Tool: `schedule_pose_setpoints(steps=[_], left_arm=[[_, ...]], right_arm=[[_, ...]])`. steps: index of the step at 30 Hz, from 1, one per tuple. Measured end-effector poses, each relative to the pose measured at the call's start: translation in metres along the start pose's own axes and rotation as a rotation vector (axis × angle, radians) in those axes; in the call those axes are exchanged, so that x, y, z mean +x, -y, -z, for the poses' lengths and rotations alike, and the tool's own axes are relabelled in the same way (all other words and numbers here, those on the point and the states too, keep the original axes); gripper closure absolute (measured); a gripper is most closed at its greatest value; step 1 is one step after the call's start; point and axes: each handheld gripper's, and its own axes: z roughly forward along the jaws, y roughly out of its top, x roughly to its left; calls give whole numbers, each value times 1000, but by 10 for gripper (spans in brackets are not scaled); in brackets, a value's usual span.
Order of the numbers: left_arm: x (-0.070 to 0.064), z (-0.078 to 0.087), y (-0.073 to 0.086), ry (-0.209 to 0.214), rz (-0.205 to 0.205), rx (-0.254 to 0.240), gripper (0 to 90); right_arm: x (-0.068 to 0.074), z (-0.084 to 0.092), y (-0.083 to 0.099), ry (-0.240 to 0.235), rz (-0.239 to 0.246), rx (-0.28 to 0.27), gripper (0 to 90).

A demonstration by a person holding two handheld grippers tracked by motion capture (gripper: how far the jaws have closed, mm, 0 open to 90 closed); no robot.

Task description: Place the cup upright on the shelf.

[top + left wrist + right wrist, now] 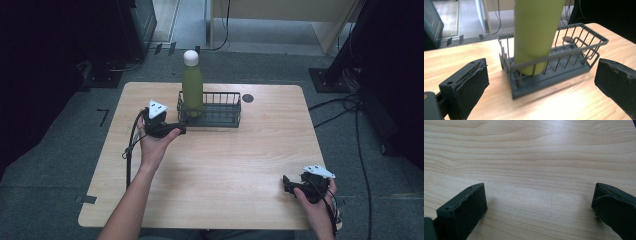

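Note:
A green bottle [192, 89] with a white cap stands upright in the left end of a dark wire basket [220, 113] at the back middle of the wooden table [220, 170]. My left gripper [179, 131] sits just left of the basket's front corner, open, with nothing between its jaws. From the left gripper view the bottle [535, 32] and basket [574, 62] stand close ahead of my left gripper [541, 82]. My right gripper [286, 183] rests near the table's front right corner. It is open over bare wood [534, 170], jaws wide apart [539, 207].
A small dark round disc [247, 98] lies on the table just right of the basket. Cables run over the grey floor at the right [350, 110]. Dark equipment stands beyond the table's far left [135, 25].

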Motion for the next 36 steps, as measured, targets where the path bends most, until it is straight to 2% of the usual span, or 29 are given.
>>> schedule_pose_setpoints(steps=[8,18,33,36], left_arm=[[13,17,21,-35,24,11,0],[28,32,54,-71,42,54,0],[53,66,109,-126,94,139,0],[59,72,116,-141,102,159,0]], right_arm=[[0,0,0,0,1,1,0],[0,0,0,0,1,1,0],[0,0,0,0,3,1,0],[0,0,0,0,3,1,0]])
